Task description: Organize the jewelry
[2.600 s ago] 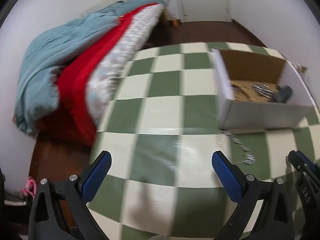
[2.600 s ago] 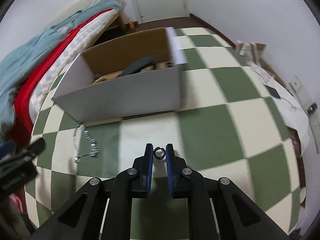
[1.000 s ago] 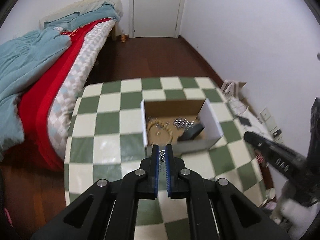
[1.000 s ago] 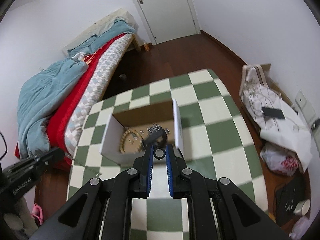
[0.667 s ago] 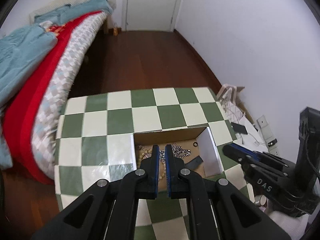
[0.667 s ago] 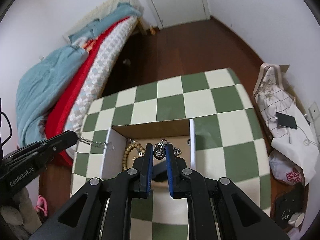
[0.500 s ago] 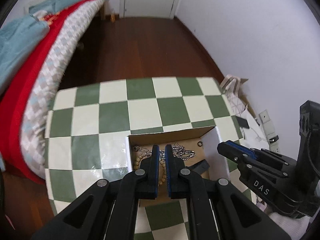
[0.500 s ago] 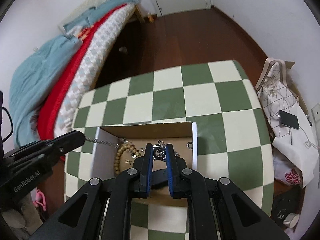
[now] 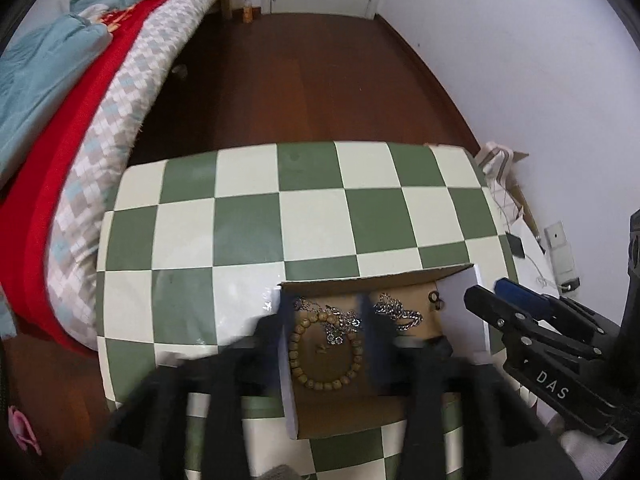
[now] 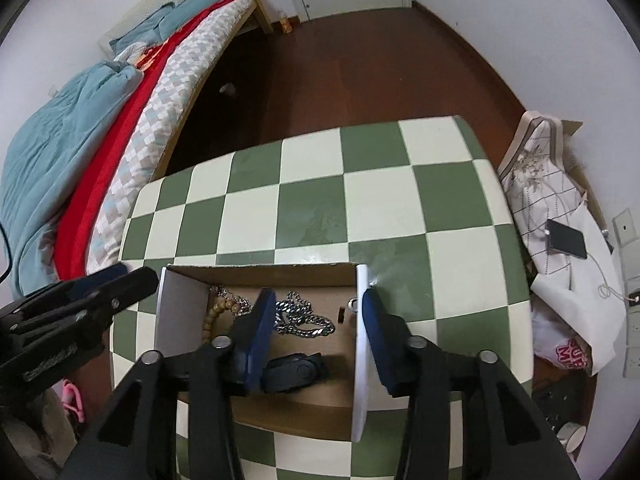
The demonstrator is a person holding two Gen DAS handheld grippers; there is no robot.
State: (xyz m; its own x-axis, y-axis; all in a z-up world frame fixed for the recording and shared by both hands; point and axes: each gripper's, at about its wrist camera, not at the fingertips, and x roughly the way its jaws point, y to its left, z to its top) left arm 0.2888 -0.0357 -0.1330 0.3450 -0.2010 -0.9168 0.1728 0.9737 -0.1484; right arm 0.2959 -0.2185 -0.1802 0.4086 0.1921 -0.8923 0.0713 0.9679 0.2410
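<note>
Right wrist: both grippers (image 10: 316, 320) (image 9: 328, 328) spread above box (image 10: 362, 344); clear checkered table (image 10: 312, 204) beyond; bed (image 10: 120, 120) left.

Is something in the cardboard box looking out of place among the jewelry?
Yes. A black flat object lies on the floor of the cardboard box, near the silver chain and the wooden bead bracelet. It does not look like jewelry; what it is cannot be told.
</note>
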